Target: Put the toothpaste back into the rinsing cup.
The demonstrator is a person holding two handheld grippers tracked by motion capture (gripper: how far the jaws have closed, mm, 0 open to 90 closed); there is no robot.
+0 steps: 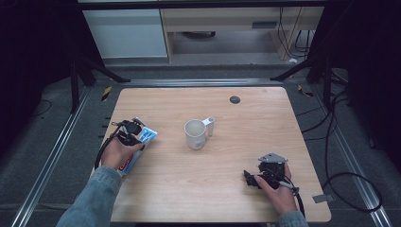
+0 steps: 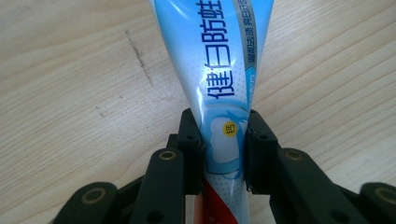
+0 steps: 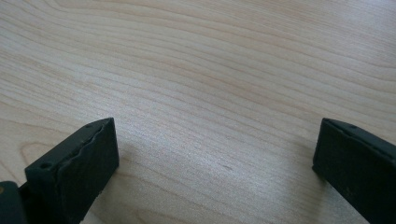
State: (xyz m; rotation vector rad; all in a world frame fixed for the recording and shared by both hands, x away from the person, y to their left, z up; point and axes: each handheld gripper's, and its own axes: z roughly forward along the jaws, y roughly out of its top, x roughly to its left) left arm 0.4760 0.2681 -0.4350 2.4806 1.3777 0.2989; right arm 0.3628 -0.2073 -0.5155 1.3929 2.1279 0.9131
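One tube (image 2: 219,79), blue and white with dark blue print, a small yellow dot and a red band at the near end, lies flat on the table between the left gripper's (image 2: 223,140) jaws, which are clamped on it. Beyond that gripper, toward mid-table, stands a white mug (image 1: 195,134) with a small white object just beside its handle. The table (image 1: 203,189) is pale wood with a dark round grommet (image 1: 235,99) at its far edge; grey floor and dark cables surround it. The right gripper (image 3: 215,154) rests near the table's near edge, jaws spread wide over bare wood.
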